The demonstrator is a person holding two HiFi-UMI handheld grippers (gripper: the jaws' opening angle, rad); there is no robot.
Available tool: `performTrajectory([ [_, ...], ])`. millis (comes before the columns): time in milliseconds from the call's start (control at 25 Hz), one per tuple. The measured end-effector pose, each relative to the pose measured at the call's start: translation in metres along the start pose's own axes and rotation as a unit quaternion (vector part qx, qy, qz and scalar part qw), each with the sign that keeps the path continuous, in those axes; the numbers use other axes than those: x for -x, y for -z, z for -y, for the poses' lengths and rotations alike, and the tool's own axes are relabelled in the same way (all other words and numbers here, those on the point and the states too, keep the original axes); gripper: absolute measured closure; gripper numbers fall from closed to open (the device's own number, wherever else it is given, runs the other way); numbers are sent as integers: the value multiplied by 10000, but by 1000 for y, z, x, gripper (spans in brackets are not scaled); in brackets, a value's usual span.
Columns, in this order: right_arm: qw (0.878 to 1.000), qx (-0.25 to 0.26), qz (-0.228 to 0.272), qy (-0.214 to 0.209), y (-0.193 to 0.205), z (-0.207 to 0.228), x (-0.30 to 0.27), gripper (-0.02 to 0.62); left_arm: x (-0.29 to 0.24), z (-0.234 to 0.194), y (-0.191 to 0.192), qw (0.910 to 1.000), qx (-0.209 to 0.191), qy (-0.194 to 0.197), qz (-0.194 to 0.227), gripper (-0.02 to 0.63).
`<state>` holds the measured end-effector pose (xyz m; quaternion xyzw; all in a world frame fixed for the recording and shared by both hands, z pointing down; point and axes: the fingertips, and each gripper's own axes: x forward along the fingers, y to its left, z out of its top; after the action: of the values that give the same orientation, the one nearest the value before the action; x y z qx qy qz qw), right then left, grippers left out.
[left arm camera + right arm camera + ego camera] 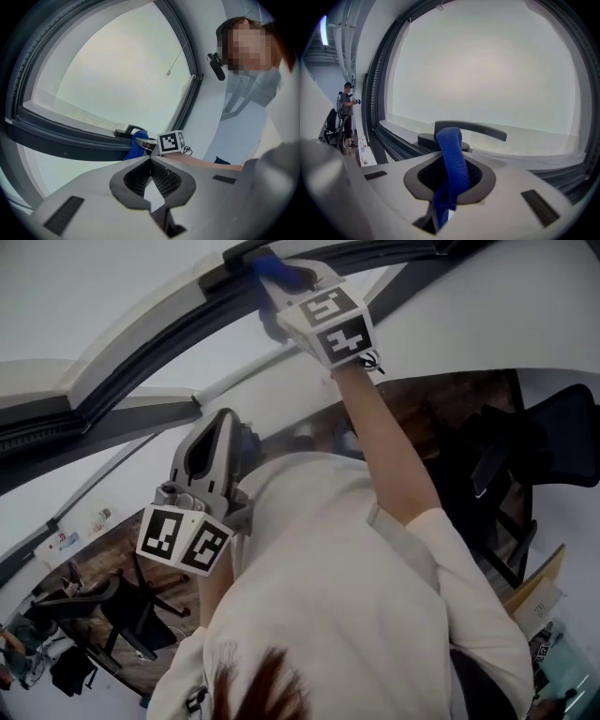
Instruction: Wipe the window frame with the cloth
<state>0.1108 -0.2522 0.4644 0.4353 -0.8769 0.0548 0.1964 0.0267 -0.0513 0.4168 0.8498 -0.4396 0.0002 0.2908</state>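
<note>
Cloth (453, 164) partly hides window handle (487, 131) behind.

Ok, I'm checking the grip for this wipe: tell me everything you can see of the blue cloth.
The blue cloth is a narrow folded strip of ribbed, woven-looking fabric. The right tongs are shut on it. Its upper end stands up past their tips, and its lower end hangs down behind them. Its top sits right at the dark window handle on the window frame. Whether it actually touches the handle cannot be told.

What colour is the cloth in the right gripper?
Blue; the cloth shows best in the right gripper view.
</note>
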Motion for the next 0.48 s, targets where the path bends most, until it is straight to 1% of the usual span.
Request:
performTrajectory([
  [280, 10000, 34, 29, -20, -1, 2, 1, 545, 4, -14, -10, 9995, -73, -282, 130, 597],
  [400, 9999, 84, 113, 66, -6, 10, 2, 545, 1, -12, -6, 9995, -93, -261, 143, 597],
  [480, 9997, 17, 164, 167, -4, 16, 7, 545, -4, -5, 2, 9999, -83, -149, 26, 597],
])
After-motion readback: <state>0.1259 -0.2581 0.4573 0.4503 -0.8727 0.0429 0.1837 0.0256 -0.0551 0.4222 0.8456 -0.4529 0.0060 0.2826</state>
